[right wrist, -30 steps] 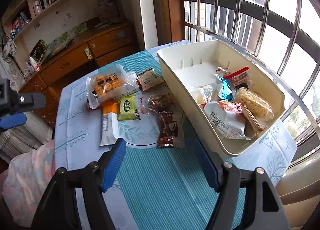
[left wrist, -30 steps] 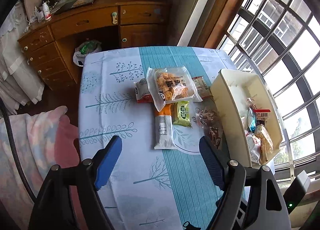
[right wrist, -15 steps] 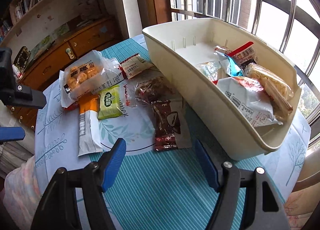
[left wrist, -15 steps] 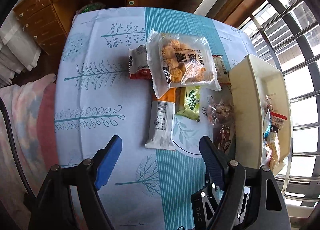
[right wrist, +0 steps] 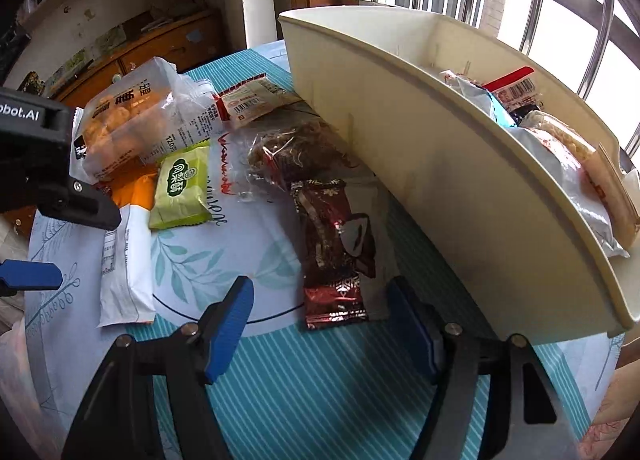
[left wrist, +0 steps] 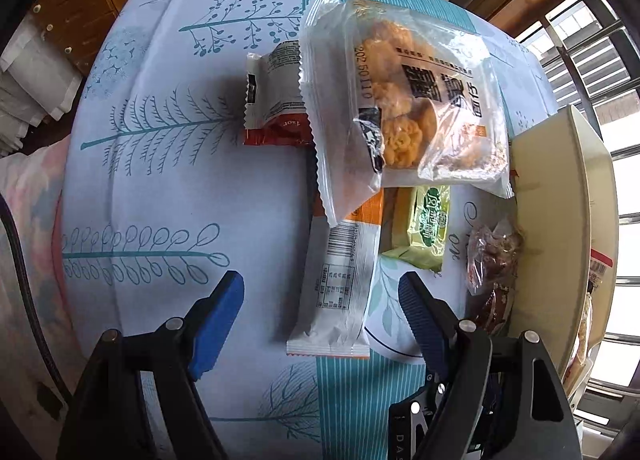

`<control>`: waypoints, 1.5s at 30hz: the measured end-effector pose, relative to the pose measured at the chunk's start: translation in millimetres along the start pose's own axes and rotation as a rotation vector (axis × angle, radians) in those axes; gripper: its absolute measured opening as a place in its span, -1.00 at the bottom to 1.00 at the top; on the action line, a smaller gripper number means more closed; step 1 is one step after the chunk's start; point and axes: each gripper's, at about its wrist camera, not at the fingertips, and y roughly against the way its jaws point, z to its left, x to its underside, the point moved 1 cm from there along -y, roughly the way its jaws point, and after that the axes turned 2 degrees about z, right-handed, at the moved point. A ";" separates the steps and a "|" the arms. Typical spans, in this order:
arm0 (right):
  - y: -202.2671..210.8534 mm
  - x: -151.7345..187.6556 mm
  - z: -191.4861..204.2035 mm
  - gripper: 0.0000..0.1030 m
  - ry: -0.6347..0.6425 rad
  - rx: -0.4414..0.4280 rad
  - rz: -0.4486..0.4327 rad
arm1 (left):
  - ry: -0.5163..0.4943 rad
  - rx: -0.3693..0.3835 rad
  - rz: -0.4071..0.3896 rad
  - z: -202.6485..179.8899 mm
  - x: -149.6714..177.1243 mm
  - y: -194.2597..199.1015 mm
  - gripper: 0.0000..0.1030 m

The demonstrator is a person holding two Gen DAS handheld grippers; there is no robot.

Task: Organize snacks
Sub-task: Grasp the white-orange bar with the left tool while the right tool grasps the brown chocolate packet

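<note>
Blue fingers [left wrist: 218, 316] of the left gripper [left wrist: 322, 310] are spread wide over a white-and-orange snack packet [left wrist: 340, 284] on the tablecloth [left wrist: 168, 187]. The right gripper [right wrist: 320, 320] is also spread, empty, straddling a dark red wrapper [right wrist: 338, 252] beside the cream bin [right wrist: 460, 195] holding more snacks.

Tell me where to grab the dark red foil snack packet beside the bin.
Grip the dark red foil packet across its narrow width near the middle, coming from above. It lies flat and long on the tablecloth, its near end between the open right tongs; the cream bin crowds its right side.
</note>
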 end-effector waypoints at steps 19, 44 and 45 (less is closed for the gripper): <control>-16.1 -18.2 1.4 0.32 0.072 -0.031 -0.055 | -0.058 -0.043 -0.021 -21.1 -15.3 -32.3 0.04; -5.9 -30.9 -13.0 -0.51 0.064 -0.164 0.051 | -0.050 0.005 0.014 -7.9 26.0 6.8 -0.39; -4.4 -30.1 -12.9 -0.52 0.066 -0.176 0.058 | -0.053 0.008 0.012 -7.9 29.5 11.0 -0.39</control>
